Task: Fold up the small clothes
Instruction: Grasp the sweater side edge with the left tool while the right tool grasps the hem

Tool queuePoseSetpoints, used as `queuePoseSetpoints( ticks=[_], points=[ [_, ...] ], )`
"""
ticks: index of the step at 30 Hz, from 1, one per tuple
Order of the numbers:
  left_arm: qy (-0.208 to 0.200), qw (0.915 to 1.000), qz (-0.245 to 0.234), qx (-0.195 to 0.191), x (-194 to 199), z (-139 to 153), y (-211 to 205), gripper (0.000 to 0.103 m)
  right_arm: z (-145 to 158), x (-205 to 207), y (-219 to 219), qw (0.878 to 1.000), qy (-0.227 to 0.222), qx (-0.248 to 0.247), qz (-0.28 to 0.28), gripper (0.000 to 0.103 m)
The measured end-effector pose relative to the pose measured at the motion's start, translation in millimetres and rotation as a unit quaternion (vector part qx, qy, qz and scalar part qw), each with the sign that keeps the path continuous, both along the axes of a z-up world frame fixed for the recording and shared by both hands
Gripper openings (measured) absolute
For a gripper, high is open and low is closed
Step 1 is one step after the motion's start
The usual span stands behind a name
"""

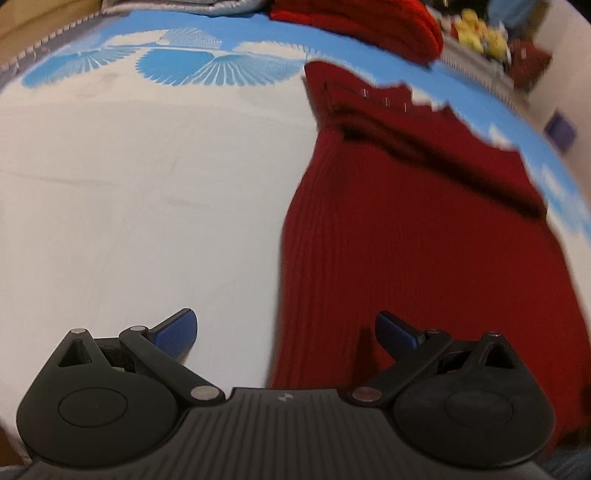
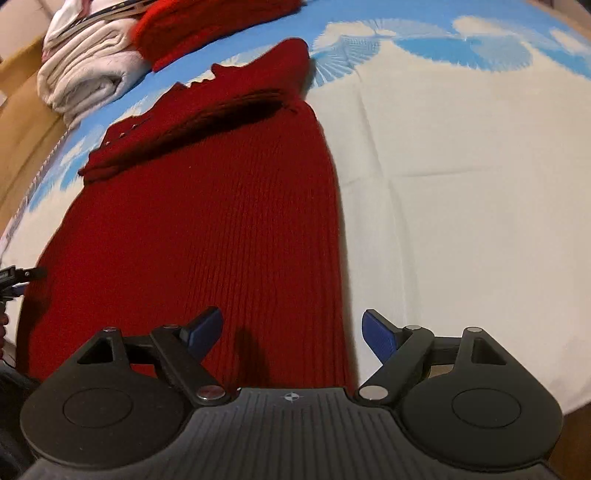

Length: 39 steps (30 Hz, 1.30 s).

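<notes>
A dark red ribbed knit garment [image 1: 424, 229] lies flat on the white and blue sheet [image 1: 147, 184], its far end folded over with small studs along it. It also shows in the right wrist view [image 2: 207, 229]. My left gripper [image 1: 286, 332] is open and empty, straddling the garment's left near edge. My right gripper [image 2: 293, 332] is open and empty over the garment's right near edge. The tip of the left gripper shows at the far left of the right wrist view [image 2: 18, 278].
A second red knit piece [image 2: 207, 26] lies folded at the far end of the sheet [image 2: 461, 184]. A stack of white folded cloth [image 2: 85, 70] sits beside it. Yellow toys [image 1: 480, 33] stand on a shelf beyond the bed.
</notes>
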State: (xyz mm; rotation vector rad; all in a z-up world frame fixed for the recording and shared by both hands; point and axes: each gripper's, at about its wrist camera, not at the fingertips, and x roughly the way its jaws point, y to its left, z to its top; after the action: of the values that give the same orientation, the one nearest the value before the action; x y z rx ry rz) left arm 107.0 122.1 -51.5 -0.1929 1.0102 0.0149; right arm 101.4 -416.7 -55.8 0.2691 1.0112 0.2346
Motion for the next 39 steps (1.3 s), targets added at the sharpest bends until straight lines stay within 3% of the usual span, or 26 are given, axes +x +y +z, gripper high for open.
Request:
queuePoseSetpoints(
  ticks=[5,9,22,23,24,25,26,27,28,35,39],
  points=[
    [-0.010,0.9992,-0.025,0.030,-42,-2,-14,0.103,1,-18,-1,0.999,0.022,0.005,-0.023,0.084],
    [-0.020,0.9978,-0.037,0.052,-58,-6,-28,0.103,1,-34,6,0.999,0.014,-0.011,-0.032,0.085],
    [-0.021,0.9979,-0.027,0.055,-61,-8,-35,0.103,-9,-59,29,0.999,0.004,-0.031,-0.040,0.089],
    [-0.018,0.9978,-0.029,0.058,-61,-7,-34,0.101,-9,-59,31,0.999,0.003,-0.036,-0.039,0.084],
    [-0.015,0.9981,-0.024,0.054,-60,-6,-33,0.097,-9,-61,33,0.998,0.000,-0.045,-0.043,0.078],
    [-0.020,0.9988,-0.014,0.042,-62,-2,-29,0.078,-8,-63,35,0.997,-0.005,-0.058,-0.048,0.057],
    [-0.026,0.9992,-0.008,0.030,-65,2,-26,0.037,-6,-66,34,0.997,-0.011,-0.058,-0.051,0.023],
    [-0.026,0.9996,-0.007,0.007,-67,6,-22,0.021,-4,-70,27,0.998,-0.015,-0.025,-0.053,0.016],
    [-0.025,0.9997,0.004,-0.008,-70,9,-18,0.011,-4,-73,21,0.998,-0.014,0.003,-0.065,0.016],
    [-0.019,0.9993,-0.013,-0.030,-104,32,-11,0.010,14,-111,15,0.994,-0.048,0.026,-0.094,0.014],
    [-0.028,0.9957,-0.042,-0.077,-154,58,-3,0.010,37,-157,11,0.993,-0.038,0.057,-0.096,0.014]
  ],
)
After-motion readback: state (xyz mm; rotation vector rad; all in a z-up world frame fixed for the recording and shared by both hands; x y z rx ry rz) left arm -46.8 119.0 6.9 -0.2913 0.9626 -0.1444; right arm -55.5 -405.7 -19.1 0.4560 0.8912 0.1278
